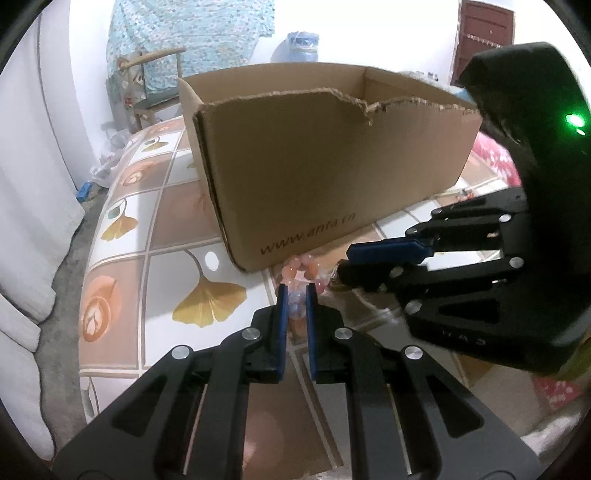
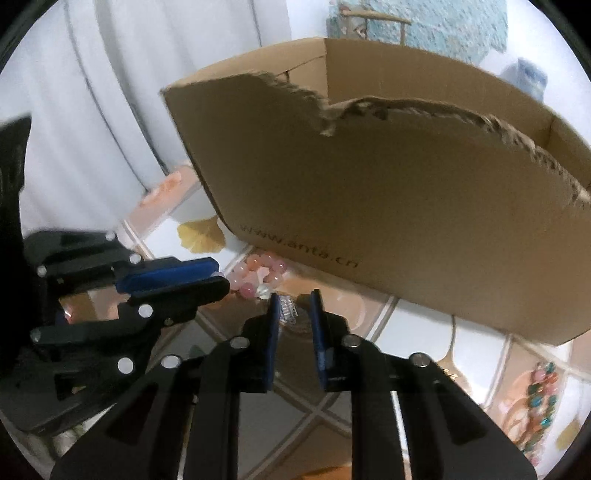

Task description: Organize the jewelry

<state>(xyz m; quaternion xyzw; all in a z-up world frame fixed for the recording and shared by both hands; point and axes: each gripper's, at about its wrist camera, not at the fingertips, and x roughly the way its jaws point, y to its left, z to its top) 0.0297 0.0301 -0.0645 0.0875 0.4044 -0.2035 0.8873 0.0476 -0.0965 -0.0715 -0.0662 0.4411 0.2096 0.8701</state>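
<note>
Pink bead bracelet (image 1: 301, 271) lies on the bed (image 1: 162, 266) against the box's (image 1: 332, 162) near bottom edge. Left gripper (image 1: 295, 295) is nearly closed on its beads; right gripper (image 2: 293, 299), nearly closed, pinches a clear strand.

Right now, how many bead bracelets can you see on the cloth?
2. A pink bead bracelet lies by the cardboard box; a teal and orange one lies at the right edge. The box may hide others.

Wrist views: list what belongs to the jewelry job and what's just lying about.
Job: pink bracelet, colourful bracelet, box (likely where they go), left gripper, right gripper.
Lying about: chair, blue jug, door.
</note>
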